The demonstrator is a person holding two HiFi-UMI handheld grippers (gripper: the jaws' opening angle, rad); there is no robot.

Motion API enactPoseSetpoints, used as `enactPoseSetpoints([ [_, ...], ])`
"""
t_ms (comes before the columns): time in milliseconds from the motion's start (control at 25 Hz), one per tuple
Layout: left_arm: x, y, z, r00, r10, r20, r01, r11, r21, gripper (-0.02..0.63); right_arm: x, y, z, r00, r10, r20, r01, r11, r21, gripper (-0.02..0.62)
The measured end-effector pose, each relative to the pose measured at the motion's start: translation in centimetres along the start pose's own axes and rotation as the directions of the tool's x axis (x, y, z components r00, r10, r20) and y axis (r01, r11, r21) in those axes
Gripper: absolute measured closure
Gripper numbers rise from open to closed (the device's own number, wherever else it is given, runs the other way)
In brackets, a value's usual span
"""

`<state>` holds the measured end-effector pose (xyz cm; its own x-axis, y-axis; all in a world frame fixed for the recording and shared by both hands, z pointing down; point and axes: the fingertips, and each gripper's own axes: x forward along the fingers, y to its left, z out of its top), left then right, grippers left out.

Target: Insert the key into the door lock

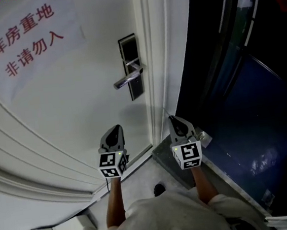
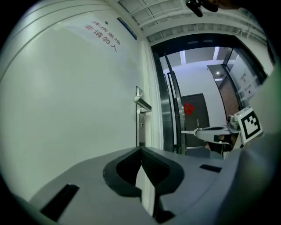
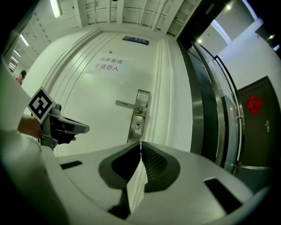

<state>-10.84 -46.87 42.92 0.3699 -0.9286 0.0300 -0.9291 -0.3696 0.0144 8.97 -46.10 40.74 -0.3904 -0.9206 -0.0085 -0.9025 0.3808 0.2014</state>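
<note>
Door lock [image 3: 137,126]: dead ahead of your right hand-held gripper [image 3: 140,150], closed on thin sliver, likely key [image 3: 140,144]; left hand-held gripper [image 2: 141,150] closed, empty.

White paper notice [image 1: 28,40] with red Chinese characters, high on the left. Dark glass partition [image 1: 228,52] at right. Farther off, a dark far door [image 2: 195,121] bearing a red ornament [image 2: 188,108].
</note>
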Motion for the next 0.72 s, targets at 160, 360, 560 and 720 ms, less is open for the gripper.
enactPoseSetpoints([
  [160, 4.9, 0.3, 0.8, 1.000, -0.009, 0.008, 0.008, 1.000, 0.016, 0.589, 4.5, -2.5, 0.2, 1.000, 0.017, 0.022, -0.017, 1.000, 0.001, 0.566],
  [360, 7.5, 1.6, 0.8, 1.000, 0.005, -0.004, -0.005, 1.000, 0.024, 0.589, 8.1, -3.6, -0.2, 0.999, 0.044, 0.024, -0.044, 0.999, 0.011, 0.566],
  [560, 8.0, 2.5, -0.2, 0.999, 0.022, -0.029, -0.021, 1.000, 0.022, 0.589, 9.8, -3.2, -1.3, 0.998, 0.067, 0.006, -0.067, 0.997, 0.027, 0.566],
  [720, 8.1, 3.3, -1.0, 0.999, 0.018, -0.050, -0.017, 1.000, 0.019, 0.589, 10.6, -2.4, -1.9, 0.997, 0.075, -0.007, -0.074, 0.997, 0.029, 0.566],
])
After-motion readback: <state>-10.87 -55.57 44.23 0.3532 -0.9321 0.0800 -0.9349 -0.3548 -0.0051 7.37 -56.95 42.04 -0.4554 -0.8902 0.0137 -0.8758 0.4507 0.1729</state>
